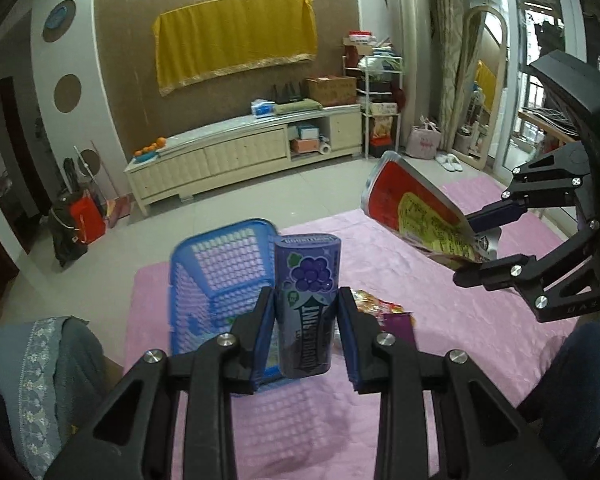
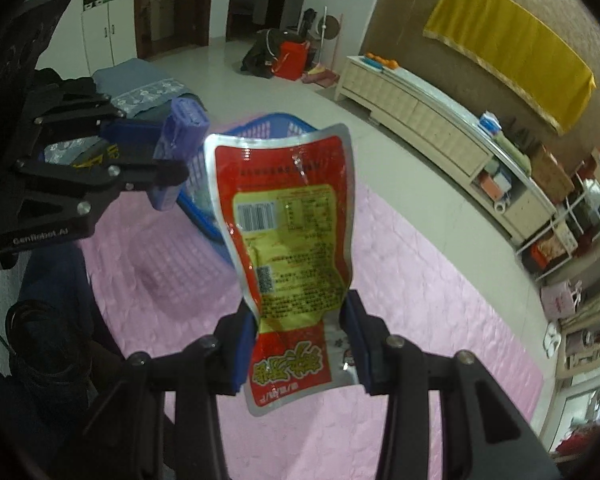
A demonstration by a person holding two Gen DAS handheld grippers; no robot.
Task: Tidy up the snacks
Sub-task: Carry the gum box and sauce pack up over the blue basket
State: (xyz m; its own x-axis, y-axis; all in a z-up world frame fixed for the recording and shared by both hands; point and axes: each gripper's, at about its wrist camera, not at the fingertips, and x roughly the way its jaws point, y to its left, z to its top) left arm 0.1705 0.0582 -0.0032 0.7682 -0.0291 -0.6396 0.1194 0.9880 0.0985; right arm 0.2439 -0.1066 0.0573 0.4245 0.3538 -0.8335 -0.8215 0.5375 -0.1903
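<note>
My left gripper [image 1: 306, 312] is shut on a purple grape-candy box [image 1: 308, 276], held upright above the pink mat [image 1: 380, 400]. Just behind the box lies the blue plastic basket [image 1: 220, 256], near the mat's far left edge. My right gripper [image 2: 300, 344] is shut on a red and yellow foil snack pouch [image 2: 292, 216], gripped by its lower part so it stands up over the mat. In the left wrist view the right gripper [image 1: 470, 246] hangs at the right with the pouch [image 1: 412, 208]. In the right wrist view the left gripper [image 2: 168, 176] holds the purple box [image 2: 180, 136] before the basket [image 2: 204, 196].
More snack packets [image 1: 380, 308] lie on the mat just right of the left gripper. A grey cushion with floral trim [image 1: 40, 380] sits at the mat's left. A long cream cabinet [image 1: 240, 152] stands on the tiled floor beyond.
</note>
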